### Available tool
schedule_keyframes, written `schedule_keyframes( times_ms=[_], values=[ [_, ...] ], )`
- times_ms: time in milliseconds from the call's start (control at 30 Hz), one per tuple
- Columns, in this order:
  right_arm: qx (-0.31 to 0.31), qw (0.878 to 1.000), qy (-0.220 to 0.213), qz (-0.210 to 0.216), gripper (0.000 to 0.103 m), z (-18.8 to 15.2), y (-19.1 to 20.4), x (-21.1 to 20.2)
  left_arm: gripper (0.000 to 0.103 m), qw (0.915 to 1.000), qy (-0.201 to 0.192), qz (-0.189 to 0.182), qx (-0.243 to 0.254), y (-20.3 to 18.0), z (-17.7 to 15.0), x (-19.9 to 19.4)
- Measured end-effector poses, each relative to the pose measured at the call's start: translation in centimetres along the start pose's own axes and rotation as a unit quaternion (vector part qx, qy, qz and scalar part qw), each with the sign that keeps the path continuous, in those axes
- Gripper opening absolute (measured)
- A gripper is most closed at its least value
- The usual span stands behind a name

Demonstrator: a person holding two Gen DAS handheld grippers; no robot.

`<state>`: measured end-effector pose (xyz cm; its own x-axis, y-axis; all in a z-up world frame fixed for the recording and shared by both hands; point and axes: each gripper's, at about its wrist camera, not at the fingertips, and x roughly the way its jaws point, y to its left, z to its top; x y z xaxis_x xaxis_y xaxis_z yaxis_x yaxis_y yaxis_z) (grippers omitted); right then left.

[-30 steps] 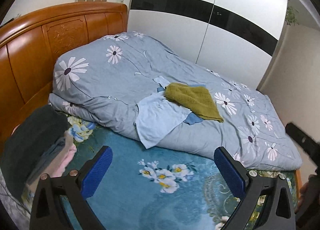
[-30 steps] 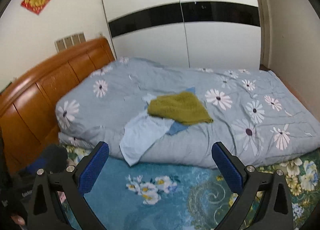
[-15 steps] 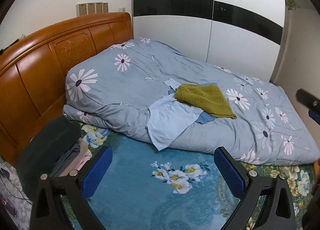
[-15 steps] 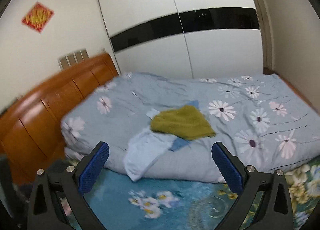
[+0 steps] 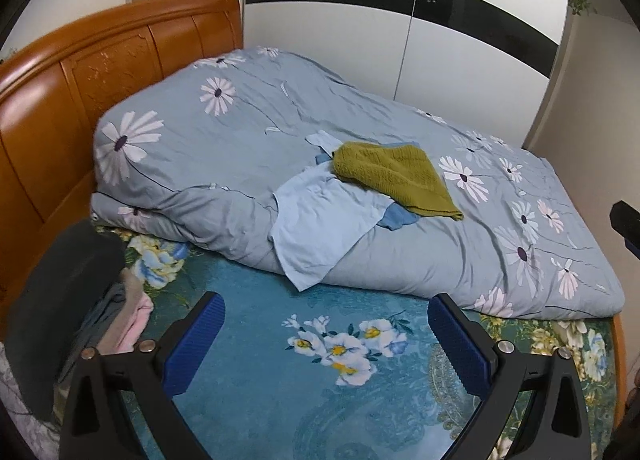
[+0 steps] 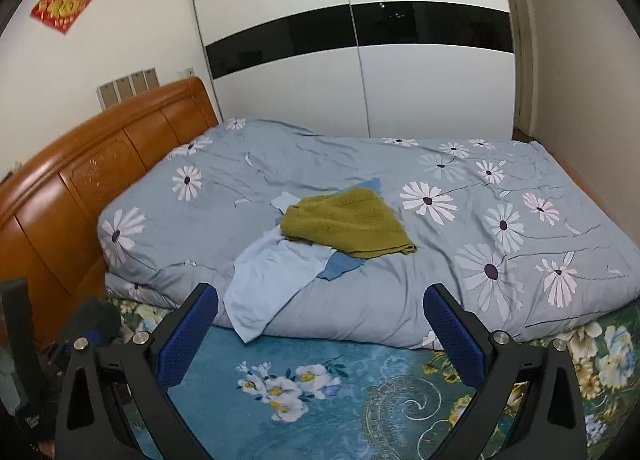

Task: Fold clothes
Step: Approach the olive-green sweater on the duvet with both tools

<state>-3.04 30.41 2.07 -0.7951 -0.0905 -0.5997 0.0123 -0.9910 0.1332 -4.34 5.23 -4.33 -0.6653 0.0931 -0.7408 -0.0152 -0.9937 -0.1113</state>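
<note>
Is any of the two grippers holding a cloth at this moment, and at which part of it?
Nothing is held. The left gripper and right gripper are both open over the teal sheet, apart from the olive towel on the duvet.

Headboard [image 5: 80,99]: orange wood, glossy varnish, at 9 o'clock.
Wardrobe [image 6: 360,71]: glossy white panels, black band.
Olive towel [image 5: 394,179]: rough, nubby cloth.
Pale blue garment [image 5: 320,227]: smooth, thin cloth.
Quilt [image 6: 460,260]: matt, creased cloth.
Gripper pads [image 5: 196,344]: blue, ribbed.
</note>
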Motion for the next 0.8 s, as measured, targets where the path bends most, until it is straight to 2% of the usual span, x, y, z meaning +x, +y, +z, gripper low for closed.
schedule_keyframes(
  times_ms=[267,800],
  values=[
    [0.003,0.999,0.026,-0.02,0.103,-0.6,0.5,2.4,0.103,0.9984,0.046,-0.023,-0.025,2.6,0.3,4.5],
    [0.0,0.995,0.095,-0.024,0.103,-0.9,1.2,10.4,0.103,0.9966,0.076,-0.03,-0.004,4.0,1.8,12.4]
  ],
)
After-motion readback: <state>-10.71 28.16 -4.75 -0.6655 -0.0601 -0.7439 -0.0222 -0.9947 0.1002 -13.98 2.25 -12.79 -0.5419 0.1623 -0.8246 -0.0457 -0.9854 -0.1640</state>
